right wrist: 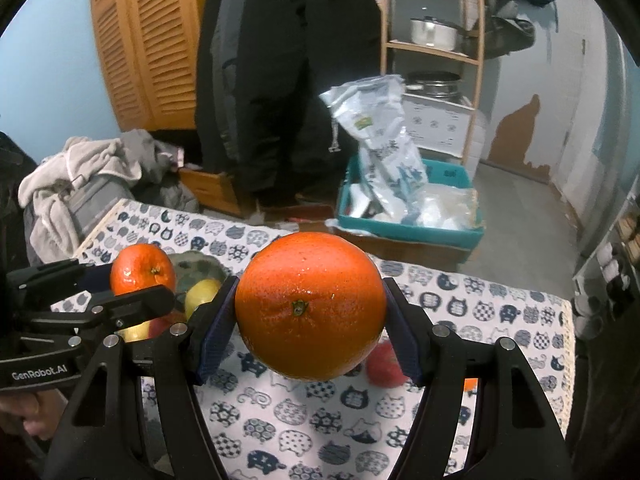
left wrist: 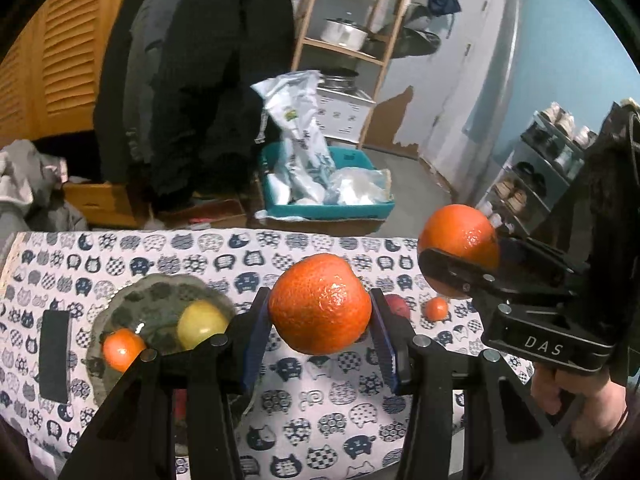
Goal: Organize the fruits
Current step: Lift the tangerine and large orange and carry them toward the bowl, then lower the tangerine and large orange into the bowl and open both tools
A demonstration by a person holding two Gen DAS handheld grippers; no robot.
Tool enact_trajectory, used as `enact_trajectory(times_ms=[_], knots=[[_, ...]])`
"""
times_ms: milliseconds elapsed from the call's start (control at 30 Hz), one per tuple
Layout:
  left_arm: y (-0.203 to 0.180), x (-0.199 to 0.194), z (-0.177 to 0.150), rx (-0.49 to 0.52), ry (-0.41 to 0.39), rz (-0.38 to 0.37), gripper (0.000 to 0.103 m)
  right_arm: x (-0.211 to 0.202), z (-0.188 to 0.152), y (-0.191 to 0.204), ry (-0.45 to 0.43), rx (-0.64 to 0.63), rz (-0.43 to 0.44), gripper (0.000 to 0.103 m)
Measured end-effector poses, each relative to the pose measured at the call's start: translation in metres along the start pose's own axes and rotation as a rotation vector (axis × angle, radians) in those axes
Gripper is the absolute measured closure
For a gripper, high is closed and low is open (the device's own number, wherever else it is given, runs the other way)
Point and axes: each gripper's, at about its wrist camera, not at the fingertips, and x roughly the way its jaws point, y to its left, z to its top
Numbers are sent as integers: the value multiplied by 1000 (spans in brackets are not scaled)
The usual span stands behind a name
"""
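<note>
My left gripper point(left wrist: 320, 310) is shut on a mandarin point(left wrist: 320, 304), held above the cat-print tablecloth point(left wrist: 320, 412). My right gripper point(right wrist: 310, 308) is shut on a larger orange point(right wrist: 310, 304), stem end facing the camera. Each gripper also shows in the other view: the right gripper point(left wrist: 460, 270) with its orange point(left wrist: 460, 236), the left gripper point(right wrist: 136, 286) with its mandarin point(right wrist: 142, 270). A grey dish point(left wrist: 160, 292) at the left holds a yellow fruit point(left wrist: 202, 324) and a small orange fruit point(left wrist: 122, 348). A red apple point(right wrist: 384, 364) and a small mandarin point(left wrist: 436, 308) lie on the cloth.
A black flat object point(left wrist: 54, 356) lies on the cloth left of the dish. Beyond the table's far edge stand a teal crate point(left wrist: 324, 204) with plastic bags, a wooden shelf point(left wrist: 352, 48) with pots, hanging dark coats and a shoe rack point(left wrist: 536, 172).
</note>
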Motion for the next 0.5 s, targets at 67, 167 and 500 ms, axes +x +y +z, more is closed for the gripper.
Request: enact_trajectory(times_ms=[67, 167, 500], knots=[[13, -1, -1, -23, 0, 14, 55, 6, 3, 8, 8, -8, 11, 34], [30, -2, -2, -51, 1, 31, 55, 17, 7, 19, 19, -16, 29, 34], [91, 1, -13, -147, 21, 107, 55, 55, 18, 61, 68, -48, 96, 34]])
